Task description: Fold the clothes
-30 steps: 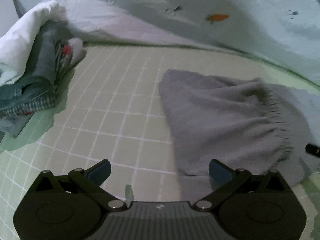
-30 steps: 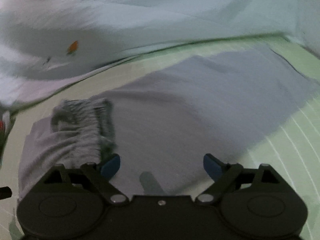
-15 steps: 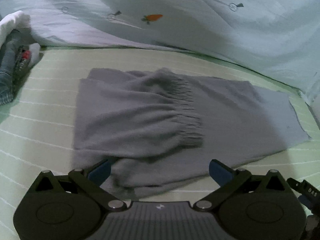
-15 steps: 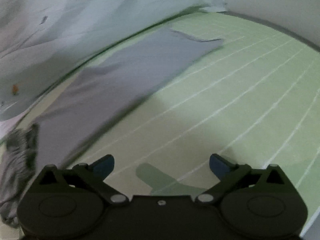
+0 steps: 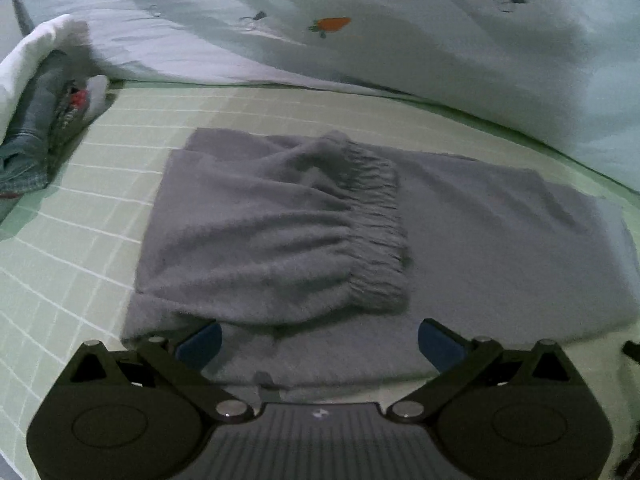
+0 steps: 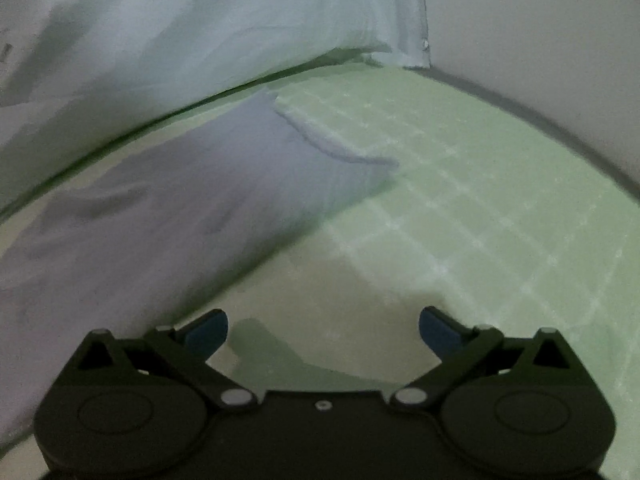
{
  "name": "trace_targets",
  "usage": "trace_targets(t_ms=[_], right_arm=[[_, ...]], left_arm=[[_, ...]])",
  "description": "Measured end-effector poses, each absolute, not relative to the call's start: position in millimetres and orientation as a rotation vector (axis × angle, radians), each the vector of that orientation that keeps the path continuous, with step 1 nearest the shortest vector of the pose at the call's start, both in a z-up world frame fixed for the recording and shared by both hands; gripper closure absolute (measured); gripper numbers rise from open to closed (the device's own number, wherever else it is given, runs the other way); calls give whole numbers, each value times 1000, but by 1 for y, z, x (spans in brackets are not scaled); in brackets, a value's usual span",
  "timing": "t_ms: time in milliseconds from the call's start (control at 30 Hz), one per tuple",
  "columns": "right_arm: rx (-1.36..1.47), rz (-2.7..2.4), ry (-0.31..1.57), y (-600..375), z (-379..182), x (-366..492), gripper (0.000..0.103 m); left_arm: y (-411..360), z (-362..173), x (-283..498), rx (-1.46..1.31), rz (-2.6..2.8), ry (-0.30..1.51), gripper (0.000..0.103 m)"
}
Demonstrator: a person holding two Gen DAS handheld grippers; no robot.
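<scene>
Grey trousers lay part-folded on the green checked sheet, waistband doubled over the legs, near the quilt along the far edge. Left gripper and right gripper both stood apart, empty; the right had just been widening

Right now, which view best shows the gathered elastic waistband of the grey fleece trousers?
The left wrist view: the gathered elastic waistband lies folded over the grey fleece trousers, centred and sharp. The right wrist view shows only a blurred leg end, no waistband.
</scene>
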State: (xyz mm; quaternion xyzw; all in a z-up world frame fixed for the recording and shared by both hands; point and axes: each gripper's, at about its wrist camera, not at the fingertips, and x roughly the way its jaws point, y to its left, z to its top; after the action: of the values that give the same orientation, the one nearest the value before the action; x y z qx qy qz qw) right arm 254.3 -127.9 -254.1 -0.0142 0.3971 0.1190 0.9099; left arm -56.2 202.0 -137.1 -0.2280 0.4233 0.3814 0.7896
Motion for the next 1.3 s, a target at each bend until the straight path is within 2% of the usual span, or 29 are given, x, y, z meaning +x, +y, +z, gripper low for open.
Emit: trace_targets(t_ms=[533,767,900,1000,1100,1167,1200,1233,1300], right_arm=[[-24,341,776,-104,-249,405,0],[71,307,710,-112,-227,425,0],[22,398,738,-96,-232,433,2],[-24,469,756,-80,-238,437,20],[-64,503,792,-66,-243,438,32],[-125,498,778,-58,-244,435,36],[-155,495,771,-54,-245,433,42],[-157,514,769,-53,-244,432,50],[-161,550,795,-51,-242,432,84]], left_arm=[[301,-189,-5,-576,993,995,0],[307,-199,-6,-581,996,984,0],[307,-199,-3,-579,1017,980,0],[308,-200,-1,-586,1026,984,0],[309,-200,-1,-588,1025,985,0],[309,-200,-3,-586,1021,986,0],[310,-200,-4,-584,1019,987,0],[310,-200,-5,-582,1015,987,0],[310,-200,-7,-577,1009,987,0]])
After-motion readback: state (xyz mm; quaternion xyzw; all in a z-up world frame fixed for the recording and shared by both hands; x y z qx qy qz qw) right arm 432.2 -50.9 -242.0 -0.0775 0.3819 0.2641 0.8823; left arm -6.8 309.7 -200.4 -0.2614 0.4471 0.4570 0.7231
